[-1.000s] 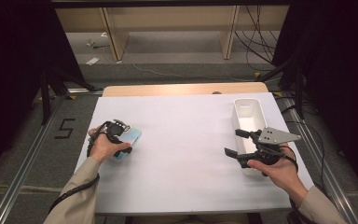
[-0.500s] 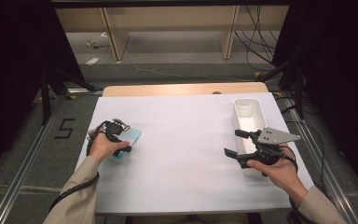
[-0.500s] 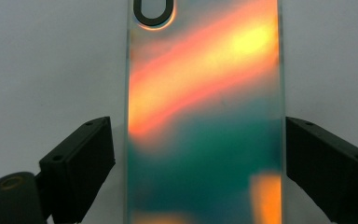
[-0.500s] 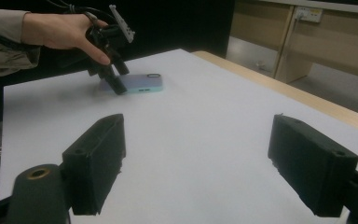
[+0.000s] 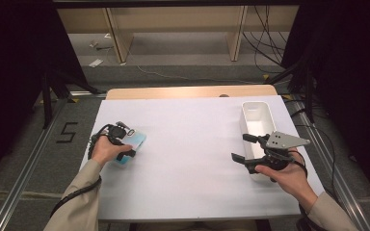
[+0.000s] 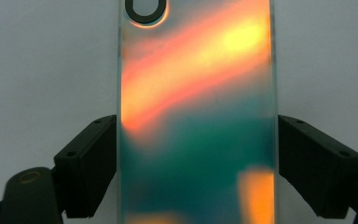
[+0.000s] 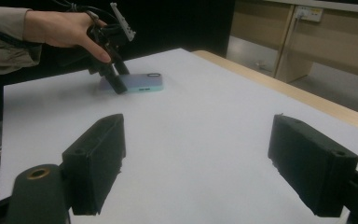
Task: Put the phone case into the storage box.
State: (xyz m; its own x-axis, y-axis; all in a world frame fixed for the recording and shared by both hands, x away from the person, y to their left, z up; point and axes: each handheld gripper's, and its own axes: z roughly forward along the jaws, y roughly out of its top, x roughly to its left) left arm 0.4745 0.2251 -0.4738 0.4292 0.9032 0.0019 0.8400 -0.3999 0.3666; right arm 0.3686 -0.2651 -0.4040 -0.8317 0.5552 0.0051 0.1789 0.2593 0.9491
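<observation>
A phone in a pale blue case (image 5: 134,143) lies flat at the left of the white table (image 5: 188,159). In the left gripper view its glossy back (image 6: 196,116) reflects orange and green, with a camera ring at its top. My left gripper (image 5: 126,147) is down over the phone, one black jaw against each long edge, so it is shut on it. The right gripper view shows that hand, the left gripper (image 7: 114,77) and the phone (image 7: 142,82) far across the table. My right gripper (image 5: 243,147) hovers at the right with jaws wide open and nothing between them (image 7: 198,140).
A long white bin (image 5: 257,108) stands at the right, just beyond the right gripper. A wooden table edge (image 5: 188,91) shows past the white sheet. Cables lie on the floor at the back right.
</observation>
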